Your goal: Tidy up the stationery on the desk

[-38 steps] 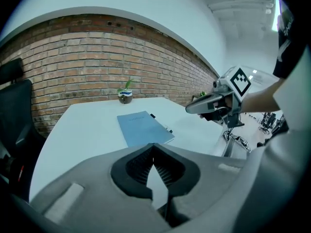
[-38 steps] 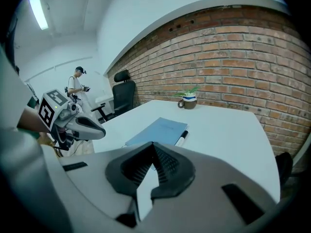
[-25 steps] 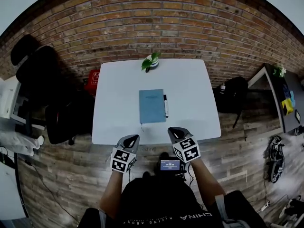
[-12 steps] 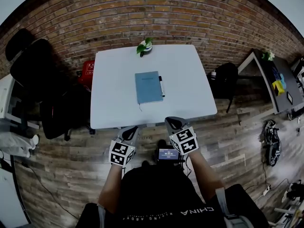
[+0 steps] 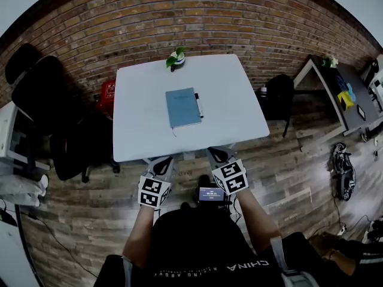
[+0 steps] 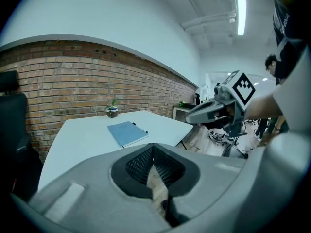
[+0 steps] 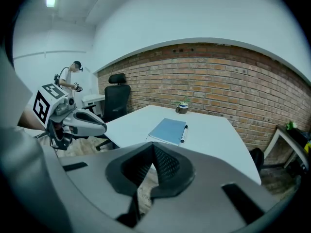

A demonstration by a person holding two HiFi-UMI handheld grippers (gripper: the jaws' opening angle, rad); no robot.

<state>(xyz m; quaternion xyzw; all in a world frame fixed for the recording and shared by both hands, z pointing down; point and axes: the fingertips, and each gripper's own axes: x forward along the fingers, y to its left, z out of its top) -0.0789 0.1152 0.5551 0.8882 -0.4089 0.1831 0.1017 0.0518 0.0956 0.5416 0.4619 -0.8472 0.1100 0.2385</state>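
A blue notebook (image 5: 182,107) lies in the middle of the white desk (image 5: 137,130), with a black-and-white pen (image 5: 199,106) along its right edge. The notebook (image 6: 127,133) (image 7: 168,130) and the pen (image 7: 183,133) show far off in both gripper views. My left gripper (image 5: 161,164) hangs shut and empty just short of the desk's near edge. My right gripper (image 5: 218,155) is beside it, also shut and empty. Both point toward the desk. In each gripper view the pads meet with nothing between them.
A small potted plant (image 5: 175,58) stands at the desk's far edge by the brick wall. A black office chair (image 5: 45,94) is left of the desk, a black bag (image 5: 276,97) to its right. A second desk (image 5: 344,94) with items stands at far right. Wooden floor lies below.
Both grippers have drawn back from the desk's near edge toward the person's body; the desk and notebook now sit farther up and left in the head view.
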